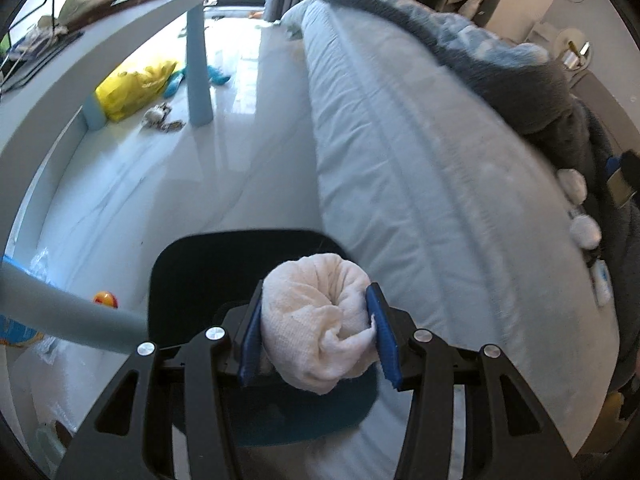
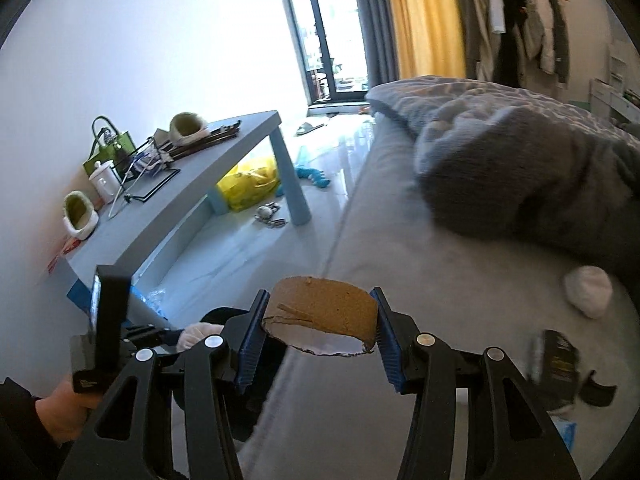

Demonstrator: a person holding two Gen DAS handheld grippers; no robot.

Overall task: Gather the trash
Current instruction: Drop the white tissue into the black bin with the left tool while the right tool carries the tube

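Note:
My left gripper (image 1: 318, 330) is shut on a crumpled white paper wad (image 1: 316, 320), held just above the dark opening of a black bin (image 1: 188, 272) standing on the floor beside the bed. My right gripper (image 2: 318, 330) is shut on a brown cardboard tube (image 2: 324, 314), its blue pads pressing both sides, over the bed's edge. In the right wrist view the left gripper (image 2: 192, 336) with its wad shows at lower left, held by a hand (image 2: 60, 408). More white wads lie on the bed (image 2: 588, 290), (image 1: 586, 230).
A grey-blue bed (image 1: 420, 184) with a dark blanket (image 2: 520, 168) fills the right. A low blue table (image 2: 160, 208) stands at the left, cluttered with slippers, a bag and a wire rack. A yellow bag (image 1: 132, 86), toys and scraps lie on the glossy floor under it. A dark box (image 2: 560, 364) lies on the bed.

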